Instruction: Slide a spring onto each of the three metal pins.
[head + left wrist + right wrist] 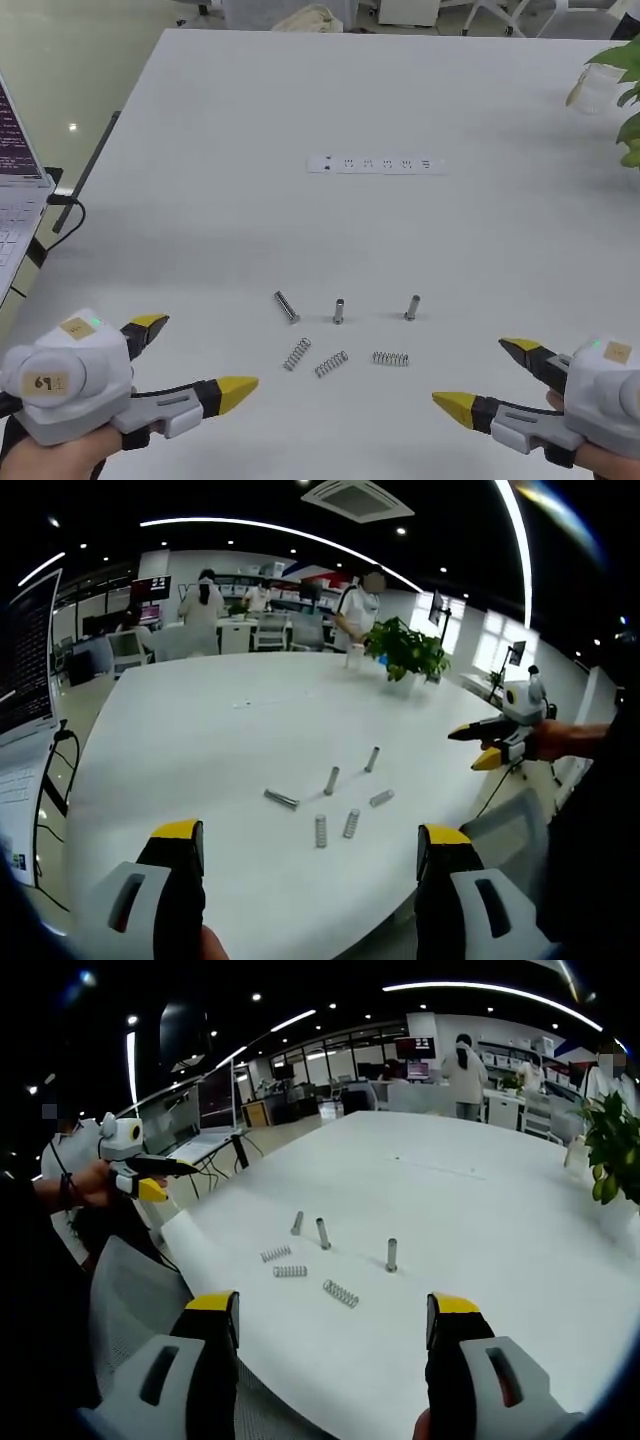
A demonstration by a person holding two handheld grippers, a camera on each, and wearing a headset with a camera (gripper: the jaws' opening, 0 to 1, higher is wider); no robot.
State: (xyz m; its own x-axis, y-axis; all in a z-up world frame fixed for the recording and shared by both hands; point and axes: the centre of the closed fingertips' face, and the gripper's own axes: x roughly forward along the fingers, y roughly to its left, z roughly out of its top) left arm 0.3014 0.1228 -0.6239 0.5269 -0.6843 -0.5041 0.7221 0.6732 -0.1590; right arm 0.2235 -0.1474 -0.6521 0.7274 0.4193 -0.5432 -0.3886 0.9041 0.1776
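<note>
Three metal pins sit mid-table: the left pin (286, 306) lies on its side, while the middle pin (339, 311) and the right pin (412, 308) stand upright. Just nearer me lie three loose springs (297, 353) (331, 364) (390, 358). My left gripper (195, 355) is open at the lower left, well short of the springs. My right gripper (486, 375) is open at the lower right, also apart from them. The pins (331, 780) and springs (352, 823) lie ahead of the left gripper (311, 835). In the right gripper view a spring (341, 1293) lies closest to the right gripper (335, 1305).
A white power strip (377, 164) lies further back on the white table (220, 200). A laptop (15, 180) with a cable (65, 215) sits off the left edge. A plant (628, 90) and a plastic cup (600, 88) stand at the far right.
</note>
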